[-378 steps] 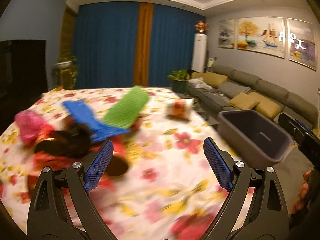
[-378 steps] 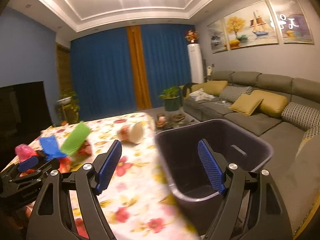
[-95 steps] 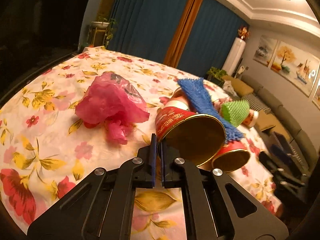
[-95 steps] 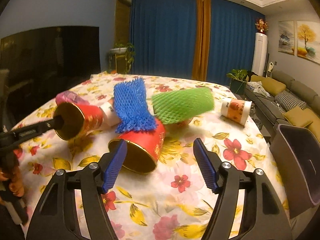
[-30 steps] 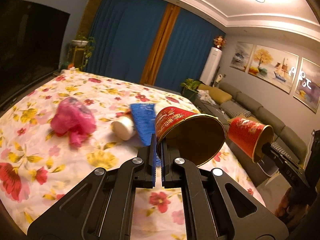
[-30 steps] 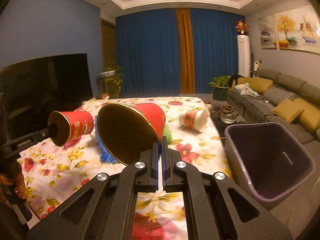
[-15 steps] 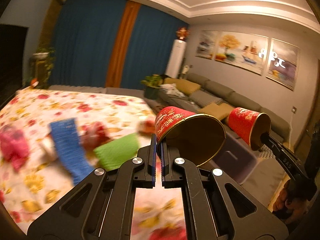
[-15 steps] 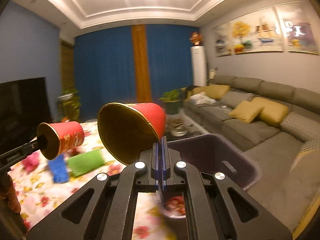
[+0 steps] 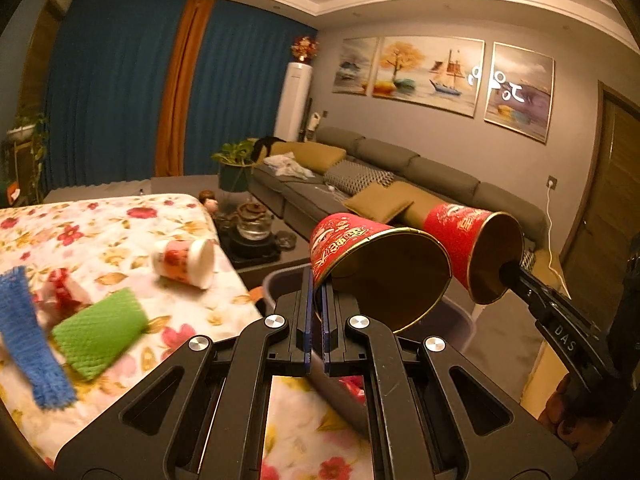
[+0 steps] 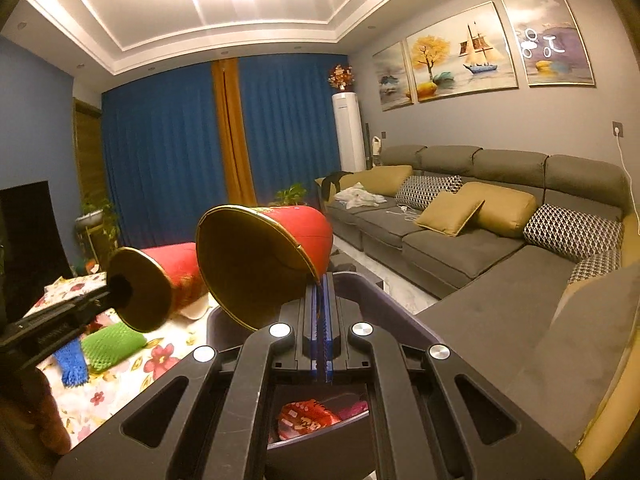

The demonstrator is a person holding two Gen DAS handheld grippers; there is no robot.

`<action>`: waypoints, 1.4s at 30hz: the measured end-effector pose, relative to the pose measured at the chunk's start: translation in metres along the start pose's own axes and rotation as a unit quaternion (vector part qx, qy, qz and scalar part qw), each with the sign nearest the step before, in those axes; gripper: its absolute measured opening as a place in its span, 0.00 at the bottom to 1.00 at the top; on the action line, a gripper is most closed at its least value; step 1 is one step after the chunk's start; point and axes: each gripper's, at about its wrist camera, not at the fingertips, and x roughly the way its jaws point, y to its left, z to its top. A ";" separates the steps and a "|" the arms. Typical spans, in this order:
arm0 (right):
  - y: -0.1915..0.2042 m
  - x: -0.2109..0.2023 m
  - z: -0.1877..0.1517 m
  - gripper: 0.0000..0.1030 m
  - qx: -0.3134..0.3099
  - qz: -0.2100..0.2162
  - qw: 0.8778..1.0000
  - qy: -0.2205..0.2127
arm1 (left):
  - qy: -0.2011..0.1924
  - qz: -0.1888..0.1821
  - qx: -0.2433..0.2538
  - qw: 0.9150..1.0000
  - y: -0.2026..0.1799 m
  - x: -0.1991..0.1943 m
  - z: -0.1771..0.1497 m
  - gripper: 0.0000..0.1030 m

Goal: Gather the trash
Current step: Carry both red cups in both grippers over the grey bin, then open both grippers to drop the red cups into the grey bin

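My left gripper [image 9: 316, 300] is clamped on the rim of a red cup [image 9: 372, 264]; my right gripper [image 10: 320, 308] pinches a second cup [image 10: 272, 256] the same way. Both cups hang over the grey bin [image 10: 400, 320] beside the table [image 9: 120, 232]. Red trash [image 10: 308, 416] lies inside the bin.

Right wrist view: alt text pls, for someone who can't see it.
The right gripper is shut on the rim of a red cup above a dark bin that already holds red trash. To the left, the left gripper holds a second red cup; a grey sofa fills the right.
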 end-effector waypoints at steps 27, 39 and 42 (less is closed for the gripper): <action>-0.008 0.013 -0.004 0.03 0.024 -0.002 1.000 0.002 | 0.039 -0.018 0.018 0.999 -0.025 0.068 -0.012 0.15; -0.003 0.028 -0.006 0.13 0.026 0.020 0.999 0.020 | -0.004 0.040 -0.037 0.999 0.024 0.027 -0.016 0.84; -0.001 0.029 -0.007 0.34 0.027 0.019 0.999 0.020 | -0.007 0.065 -0.038 0.997 0.036 0.014 -0.018 0.85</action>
